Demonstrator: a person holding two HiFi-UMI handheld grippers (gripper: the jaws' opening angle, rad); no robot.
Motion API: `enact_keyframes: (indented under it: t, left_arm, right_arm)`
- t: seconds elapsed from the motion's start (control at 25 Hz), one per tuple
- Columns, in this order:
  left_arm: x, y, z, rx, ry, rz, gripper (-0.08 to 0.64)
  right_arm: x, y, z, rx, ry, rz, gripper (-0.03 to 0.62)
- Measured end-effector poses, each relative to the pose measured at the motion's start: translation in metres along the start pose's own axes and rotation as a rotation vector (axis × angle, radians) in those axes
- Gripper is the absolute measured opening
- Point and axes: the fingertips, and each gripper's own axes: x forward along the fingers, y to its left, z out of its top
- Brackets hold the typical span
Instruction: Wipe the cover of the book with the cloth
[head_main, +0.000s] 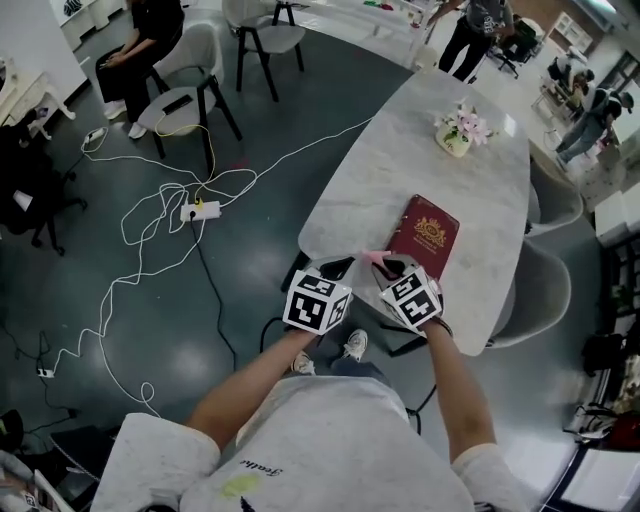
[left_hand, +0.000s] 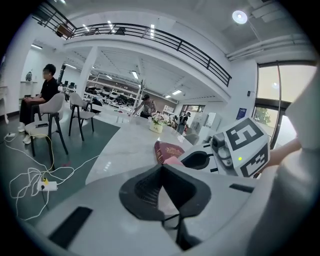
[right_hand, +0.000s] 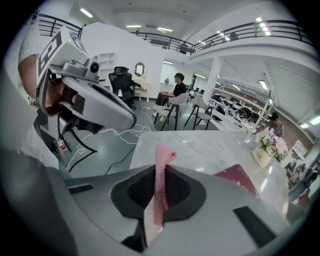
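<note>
Right tool (right_hand: 160, 169) was clamped on the pink cloth (right_hand: 162, 151) over the tabletop's (head_main: 400, 150) near edge, close to the red book (head_main: 425, 235) lying flat there — left tool (left_hand: 161, 169) alongside, jaws together, empty.

Reaching forward and down with bare left arm (head_main: 250, 385) and right arm (head_main: 458, 395), holding left gripper (left_hand: 161, 169) just beside right gripper (right_hand: 160, 170), left jaws pressed together on nothing, right jaws clamped on a pink cloth (right_hand: 161, 187) sticking up past the tips.
</note>
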Motion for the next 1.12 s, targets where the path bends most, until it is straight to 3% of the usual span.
enact_keyframes:
  t: [0.4, 0.68, 1.12]
  left_arm:
    - [0.020, -0.019, 0.037, 0.042, -0.041, -0.021, 0.007]
    - [0.034, -0.058, 0.075, 0.099, -0.100, -0.038, 0.008]
    - [0.047, -0.130, 0.103, 0.155, -0.162, -0.037, 0.008]
  right_arm:
    - [-0.064, -0.045, 0.024, 0.183, -0.197, -0.173, 0.020]
    - [-0.122, -0.080, 0.032, 0.285, -0.339, -0.271, 0.020]
    - [-0.196, -0.102, 0.014, 0.342, -0.491, -0.317, 0.020]
